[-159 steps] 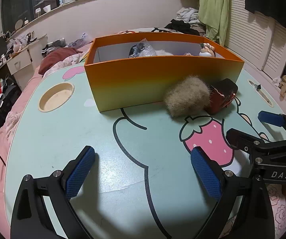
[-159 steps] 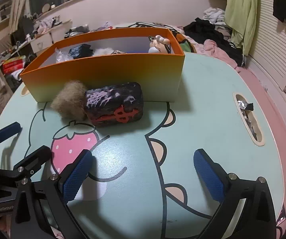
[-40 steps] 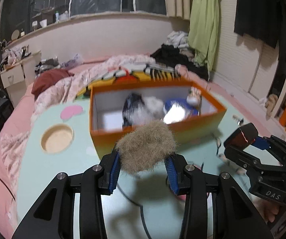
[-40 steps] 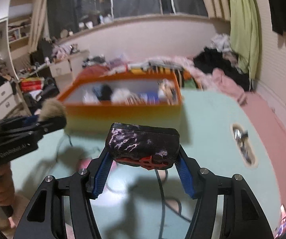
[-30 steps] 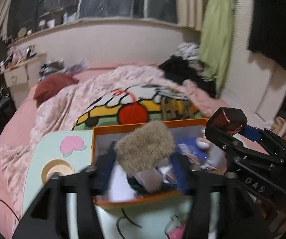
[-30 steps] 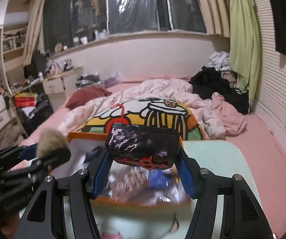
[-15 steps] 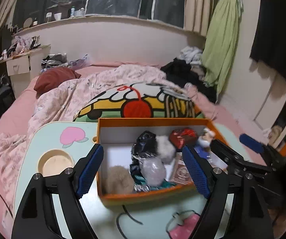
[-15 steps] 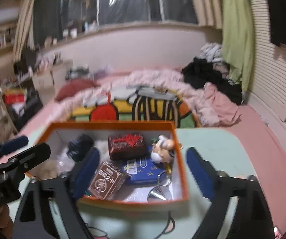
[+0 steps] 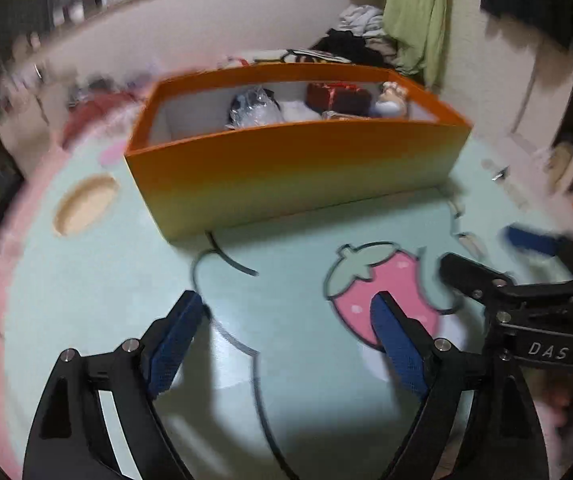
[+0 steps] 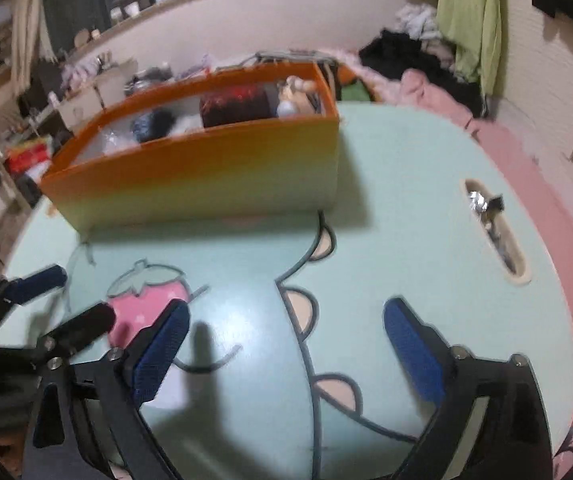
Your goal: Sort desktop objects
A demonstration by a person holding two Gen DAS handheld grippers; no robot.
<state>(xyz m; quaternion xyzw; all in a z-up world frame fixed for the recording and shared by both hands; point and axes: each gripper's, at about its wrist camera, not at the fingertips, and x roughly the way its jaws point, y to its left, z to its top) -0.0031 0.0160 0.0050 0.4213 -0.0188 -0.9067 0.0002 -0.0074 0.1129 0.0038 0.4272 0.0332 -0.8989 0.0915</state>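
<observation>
Orange box [image 9: 298, 168] now holds the dark red-printed pouch [image 10: 233, 105] I carried a second ago, the fluffy ball being hidden behind its wall; no loose object shows on the mint tabletop [image 9: 98, 280], so sorting looks finished. My left gripper [image 9: 286, 334] and right gripper [image 10: 284, 346], jaws just opened wide and empty, sit near the table, well short of the box.

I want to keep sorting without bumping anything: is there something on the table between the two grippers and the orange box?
Nothing visible. The left gripper and right gripper both stand open and empty over bare table. Only printed cartoon art, such as the strawberry, lies between them and the orange box.
</observation>
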